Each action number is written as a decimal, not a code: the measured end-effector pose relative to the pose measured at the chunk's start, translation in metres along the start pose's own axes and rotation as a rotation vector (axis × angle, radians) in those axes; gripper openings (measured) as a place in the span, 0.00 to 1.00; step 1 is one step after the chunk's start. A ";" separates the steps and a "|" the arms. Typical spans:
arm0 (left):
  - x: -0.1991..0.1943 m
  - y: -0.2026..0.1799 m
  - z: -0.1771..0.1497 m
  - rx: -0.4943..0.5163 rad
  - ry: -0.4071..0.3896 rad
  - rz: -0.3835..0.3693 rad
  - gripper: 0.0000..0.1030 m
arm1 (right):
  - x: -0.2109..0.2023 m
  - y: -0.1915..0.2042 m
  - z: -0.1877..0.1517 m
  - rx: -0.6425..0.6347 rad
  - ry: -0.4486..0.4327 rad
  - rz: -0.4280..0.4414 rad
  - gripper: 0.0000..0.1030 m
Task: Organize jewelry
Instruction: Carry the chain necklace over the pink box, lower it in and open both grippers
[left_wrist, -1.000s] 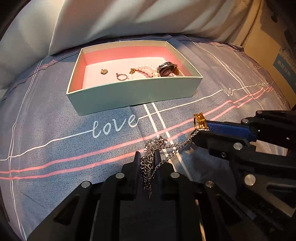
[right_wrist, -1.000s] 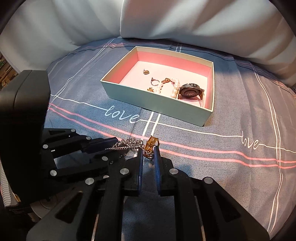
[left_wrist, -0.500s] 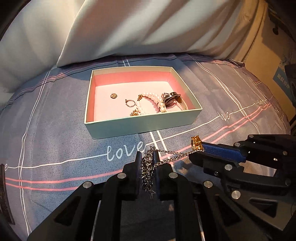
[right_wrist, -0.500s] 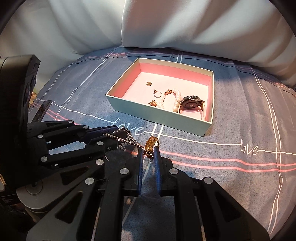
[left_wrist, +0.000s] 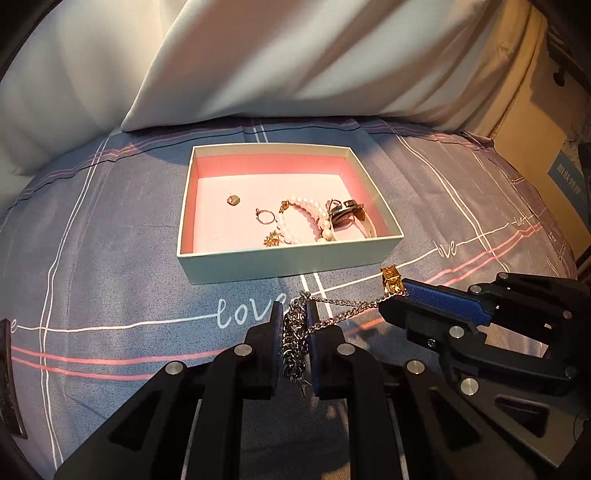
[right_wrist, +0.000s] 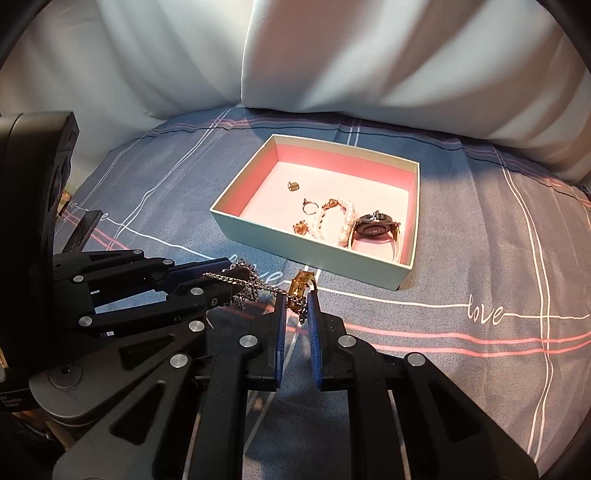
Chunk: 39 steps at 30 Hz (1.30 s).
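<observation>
A silver chain necklace (left_wrist: 295, 332) with a gold pendant (left_wrist: 391, 278) hangs between my two grippers above the bedsheet. My left gripper (left_wrist: 294, 314) is shut on the bunched chain. My right gripper (right_wrist: 297, 301) is shut on the gold pendant (right_wrist: 300, 288) end; it also shows in the left wrist view (left_wrist: 397, 299). The chain (right_wrist: 240, 280) is stretched between them. Ahead stands an open mint box with pink lining (left_wrist: 280, 262) (right_wrist: 314, 254). It holds a pearl bracelet (left_wrist: 303, 221), a watch (right_wrist: 373, 229), a ring (left_wrist: 265, 217) and small gold pieces.
White pillows (left_wrist: 295, 62) lie behind the box. The blue-grey sheet (left_wrist: 110, 240) with pink and white lines and "love" lettering surrounds it. A beige wall (left_wrist: 546, 122) stands at the right. A dark object (left_wrist: 9, 376) lies at the left edge.
Both grippers have risen and pulled back with the necklace, so the box looks farther away. The chain is now lifted off the sheet and stretched between them.
</observation>
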<state>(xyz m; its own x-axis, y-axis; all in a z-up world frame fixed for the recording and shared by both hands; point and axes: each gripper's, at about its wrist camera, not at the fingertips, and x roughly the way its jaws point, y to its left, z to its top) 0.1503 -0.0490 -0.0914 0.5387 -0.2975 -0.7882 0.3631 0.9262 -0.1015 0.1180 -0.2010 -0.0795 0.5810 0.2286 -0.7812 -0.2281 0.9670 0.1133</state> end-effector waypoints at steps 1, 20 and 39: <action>-0.004 0.000 0.006 0.002 -0.013 0.001 0.12 | -0.003 0.000 0.005 -0.003 -0.015 -0.003 0.12; -0.003 0.024 0.098 -0.071 -0.086 -0.014 0.12 | 0.001 -0.017 0.095 0.022 -0.100 -0.030 0.12; 0.046 0.043 0.109 -0.119 0.010 0.062 0.50 | 0.071 -0.030 0.097 -0.025 0.129 -0.140 0.60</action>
<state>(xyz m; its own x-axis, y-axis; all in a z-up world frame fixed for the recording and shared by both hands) 0.2736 -0.0483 -0.0653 0.5496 -0.2371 -0.8011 0.2359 0.9639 -0.1235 0.2418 -0.2025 -0.0783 0.5040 0.0741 -0.8605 -0.1724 0.9849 -0.0162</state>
